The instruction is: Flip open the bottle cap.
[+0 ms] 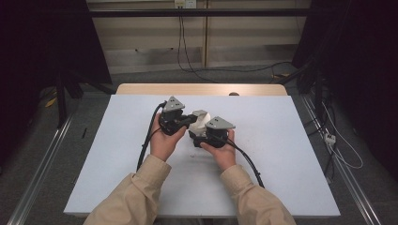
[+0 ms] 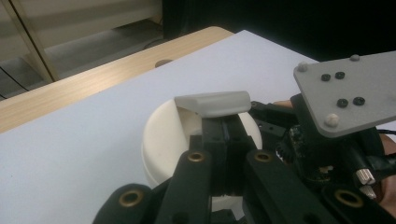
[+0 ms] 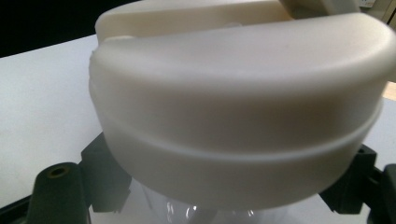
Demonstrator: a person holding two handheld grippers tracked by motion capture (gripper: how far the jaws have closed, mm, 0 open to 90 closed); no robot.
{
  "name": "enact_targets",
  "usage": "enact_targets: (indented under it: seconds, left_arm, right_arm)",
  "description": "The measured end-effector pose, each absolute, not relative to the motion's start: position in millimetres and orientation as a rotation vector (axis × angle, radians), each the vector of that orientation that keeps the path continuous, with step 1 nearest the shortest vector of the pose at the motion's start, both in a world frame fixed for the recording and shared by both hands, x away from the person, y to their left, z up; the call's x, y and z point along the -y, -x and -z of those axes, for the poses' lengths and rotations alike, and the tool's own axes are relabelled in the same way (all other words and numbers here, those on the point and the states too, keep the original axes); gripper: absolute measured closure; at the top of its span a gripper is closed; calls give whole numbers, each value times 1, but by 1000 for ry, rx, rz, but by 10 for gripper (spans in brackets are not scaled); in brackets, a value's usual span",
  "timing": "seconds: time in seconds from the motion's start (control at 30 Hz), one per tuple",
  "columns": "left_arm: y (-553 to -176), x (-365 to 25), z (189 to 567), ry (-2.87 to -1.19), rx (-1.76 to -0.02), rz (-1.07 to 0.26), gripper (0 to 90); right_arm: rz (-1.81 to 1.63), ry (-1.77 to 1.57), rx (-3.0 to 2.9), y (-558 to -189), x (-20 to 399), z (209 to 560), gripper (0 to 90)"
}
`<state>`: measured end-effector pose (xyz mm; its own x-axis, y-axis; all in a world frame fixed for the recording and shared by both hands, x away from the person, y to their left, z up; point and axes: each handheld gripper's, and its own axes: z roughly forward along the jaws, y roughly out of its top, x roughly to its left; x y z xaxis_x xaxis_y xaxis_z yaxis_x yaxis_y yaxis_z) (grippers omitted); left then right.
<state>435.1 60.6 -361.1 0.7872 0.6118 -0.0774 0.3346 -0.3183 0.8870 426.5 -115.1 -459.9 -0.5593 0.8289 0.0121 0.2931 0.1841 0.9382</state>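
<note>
I am looking down on a pale blue-white sheet (image 1: 263,159) covering a wooden table (image 1: 202,89), and both of my grippers are meeting near the middle of it over one white object. From the high view the left gripper (image 1: 190,119) is coming in from the left with its grey three-cornered plate on top, held in the person's left hand (image 1: 164,143). The right gripper (image 1: 197,136) is sitting just beside it in the right hand (image 1: 223,150), and black cables are trailing back along both beige sleeves.

The object is a round white lid (image 2: 161,135) with a flip-up tab (image 2: 215,102). In the left gripper view I am seeing the left gripper (image 2: 224,135) with its two black jaws drawn nearly together, pinching what looks to be the underside of the raised tab, which is standing tilted above the lid's top. The right gripper's grey plate is showing just beyond, at the right of that view.

In the right gripper view the lid (image 3: 233,107) is looming very close. The black jaw pads are sitting wide apart on either side of the clear body (image 3: 187,210) beneath the lid, touching its flanks, so the right gripper (image 3: 224,186) is holding it, though the contact is partly hidden under the rim.
</note>
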Motion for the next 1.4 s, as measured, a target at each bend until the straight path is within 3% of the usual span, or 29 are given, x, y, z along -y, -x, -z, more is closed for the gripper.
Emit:
enact_targets:
  seconds: [1.4]
  left_arm:
    - [-452, -45, 346, -1939, -705, -329, 900]
  right_arm:
    - [-1369, -1044, -1957, -427, 115, 460, 187]
